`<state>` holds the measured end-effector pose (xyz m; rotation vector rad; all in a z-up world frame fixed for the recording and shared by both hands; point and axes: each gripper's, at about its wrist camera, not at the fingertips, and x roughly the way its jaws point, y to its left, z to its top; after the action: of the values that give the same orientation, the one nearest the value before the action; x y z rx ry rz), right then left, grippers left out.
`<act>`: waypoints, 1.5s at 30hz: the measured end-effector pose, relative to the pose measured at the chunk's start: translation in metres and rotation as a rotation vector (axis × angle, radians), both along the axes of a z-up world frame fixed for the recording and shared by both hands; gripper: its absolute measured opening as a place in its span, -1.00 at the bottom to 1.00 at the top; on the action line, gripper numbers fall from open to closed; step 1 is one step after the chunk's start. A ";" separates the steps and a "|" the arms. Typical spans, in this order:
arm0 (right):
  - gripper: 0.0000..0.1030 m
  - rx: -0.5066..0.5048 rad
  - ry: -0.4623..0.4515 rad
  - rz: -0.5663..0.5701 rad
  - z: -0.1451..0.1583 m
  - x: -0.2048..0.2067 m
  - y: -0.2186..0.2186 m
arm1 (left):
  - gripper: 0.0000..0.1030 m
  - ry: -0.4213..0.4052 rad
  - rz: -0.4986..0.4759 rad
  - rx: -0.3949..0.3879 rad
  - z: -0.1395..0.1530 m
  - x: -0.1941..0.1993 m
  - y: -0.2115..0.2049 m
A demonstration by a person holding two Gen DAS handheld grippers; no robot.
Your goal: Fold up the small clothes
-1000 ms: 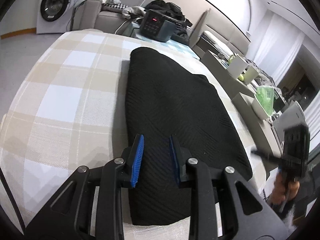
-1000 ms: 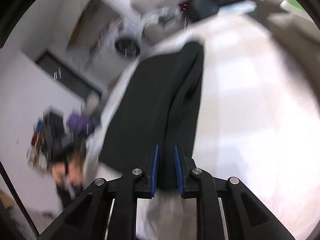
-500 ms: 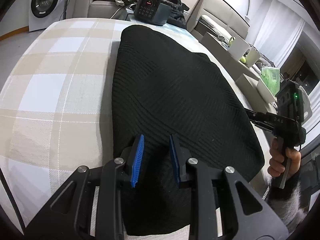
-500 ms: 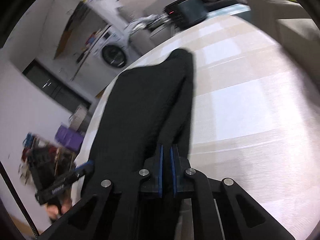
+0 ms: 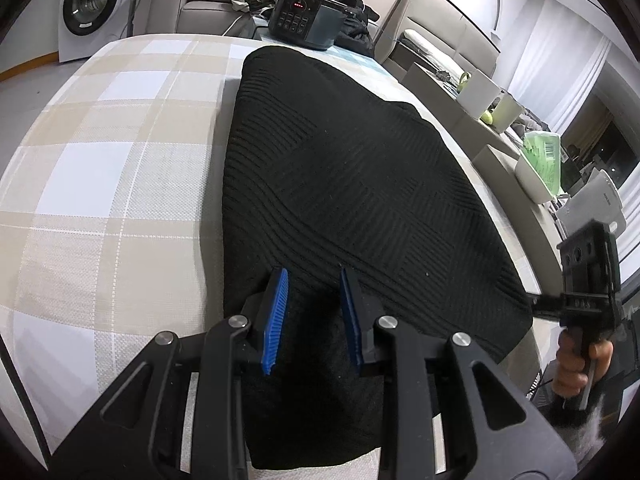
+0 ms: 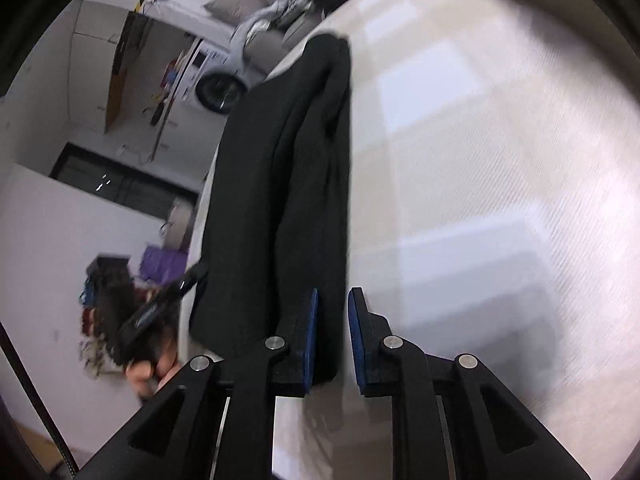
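A: Left wrist view first. The black knit garment [image 5: 344, 200] lies flat on the checked beige-and-white tablecloth [image 5: 112, 184], running from the lower centre of the frame to the upper centre. The left gripper [image 5: 312, 316] sits at the bottom centre over the garment's near end, its blue pads [image 5: 276, 316] apart with dark cloth showing between them. Whether they pinch the cloth, I cannot tell.

B: And against a second ago?

A: The garment fills more of the frame now, so the camera has come lower and closer. The gap between the pads looks the same. At the right edge, the right gripper [image 5: 536, 306] reaches the garment's right corner, with the person's hand [image 5: 576, 368] on its handle; a second ago it stood clear of the cloth's edge.

B: Background?

A: A washing machine [image 5: 88, 4] at upper left, and a dark appliance with red lights [image 5: 308, 16] at the top centre beyond the tablecloth.

B: Right wrist view?

A: Blurred. The garment [image 6: 280, 184] runs from the bottom centre up to the top centre, bunched into a long fold. The right gripper [image 6: 332, 336] is at the bottom centre, its jaws opening; the fold's edge lies between the pads, nearer the left one. Half a second ago they were almost together on that cloth.

B: Anything else there?

A: The left gripper [image 6: 188, 280] shows at the lower left, touching the garment's left edge.
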<state>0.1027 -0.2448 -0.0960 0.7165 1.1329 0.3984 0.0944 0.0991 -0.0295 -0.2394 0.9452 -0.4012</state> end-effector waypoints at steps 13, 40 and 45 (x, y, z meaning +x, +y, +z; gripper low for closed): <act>-0.78 0.112 0.026 -0.030 -0.005 -0.020 -0.005 | -0.55 0.006 -0.001 0.008 -0.002 0.001 -0.001; -0.83 -0.179 -0.102 -0.026 0.021 0.106 0.033 | -0.54 0.016 0.003 -0.036 -0.005 0.001 0.011; -0.85 -0.286 -0.170 -0.026 0.040 0.103 0.030 | -0.54 0.023 -0.003 -0.055 -0.003 0.001 0.015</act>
<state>0.2052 -0.2144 -0.0563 0.4380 0.9934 0.2626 0.0953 0.1140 -0.0326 -0.2935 0.9577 -0.4287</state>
